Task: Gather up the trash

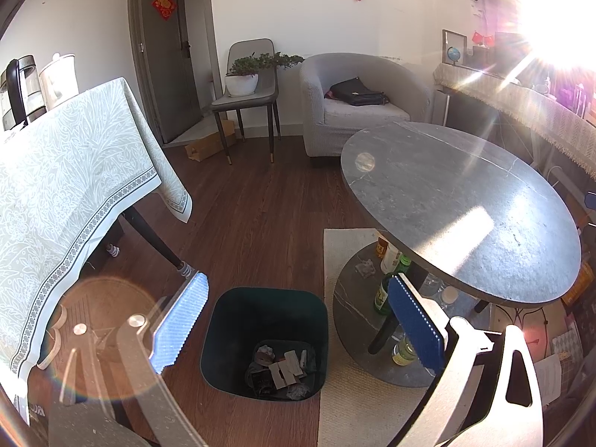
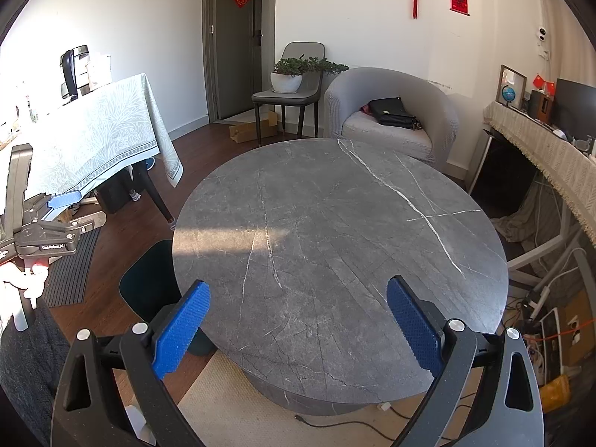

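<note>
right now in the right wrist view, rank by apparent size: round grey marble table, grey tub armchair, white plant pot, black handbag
1. round grey marble table, also the nearest
2. grey tub armchair
3. black handbag
4. white plant pot
The last two look close in size, so that order is unsure.

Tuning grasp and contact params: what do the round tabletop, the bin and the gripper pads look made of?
Round tabletop: grey stone or sintered slab, matte, white veins. Trash bin: probably dark green plastic, smooth walls. Right gripper pads: blue, likely rubber, knurled.
</note>
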